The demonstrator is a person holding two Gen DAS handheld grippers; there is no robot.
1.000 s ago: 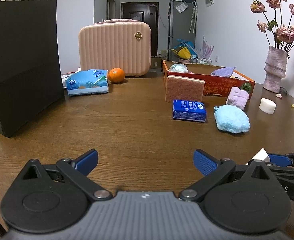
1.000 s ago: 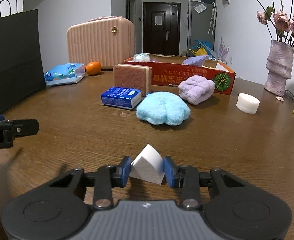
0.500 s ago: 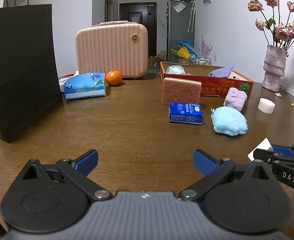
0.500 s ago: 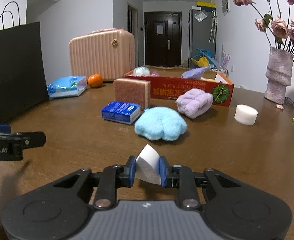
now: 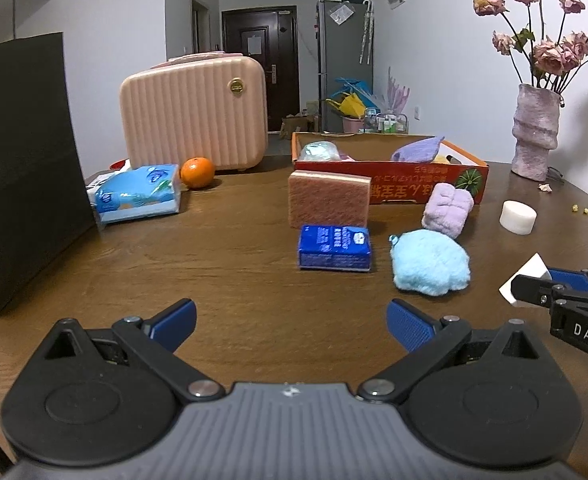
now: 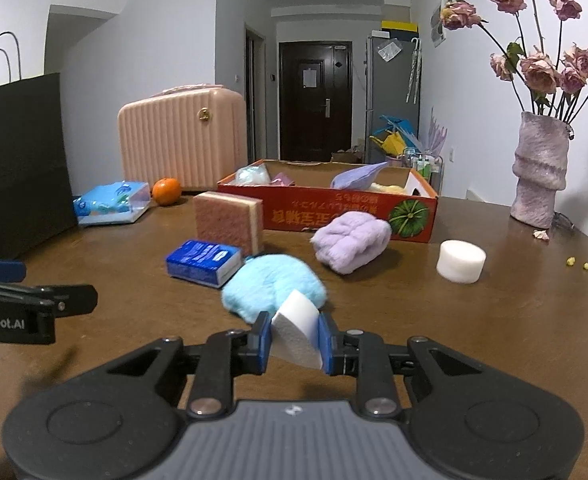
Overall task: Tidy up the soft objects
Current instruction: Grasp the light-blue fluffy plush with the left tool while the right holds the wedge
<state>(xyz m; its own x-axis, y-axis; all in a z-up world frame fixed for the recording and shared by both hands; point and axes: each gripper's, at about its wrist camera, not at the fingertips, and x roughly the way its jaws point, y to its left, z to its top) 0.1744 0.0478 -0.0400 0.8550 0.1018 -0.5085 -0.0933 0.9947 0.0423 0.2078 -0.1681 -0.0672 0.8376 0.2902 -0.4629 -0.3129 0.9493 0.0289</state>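
Observation:
My right gripper (image 6: 293, 340) is shut on a white wedge sponge (image 6: 296, 330), held clear of the wooden table; the same wedge sponge (image 5: 528, 276) shows at the right edge of the left wrist view. Beyond it lie a fluffy blue puff (image 6: 274, 284), a folded lilac towel (image 6: 352, 244), a pink scouring sponge (image 6: 228, 226) standing on edge and a white round sponge (image 6: 461, 261). The red cardboard box (image 6: 334, 212) behind them holds several soft items. My left gripper (image 5: 292, 324) is open over bare table with nothing between its fingers.
A blue tissue pack (image 5: 334, 248) lies near the puff. A black paper bag (image 5: 22, 168) stands at the left. Further back are a soft tissue packet (image 5: 138, 194), an orange (image 5: 197, 172) and a pink case (image 5: 194, 116). A vase of dried roses (image 5: 534, 132) stands at the right.
The right gripper closed tighter on the white wedge and lifted it off the table toward the blue puff. The left gripper rose slightly and stayed open.

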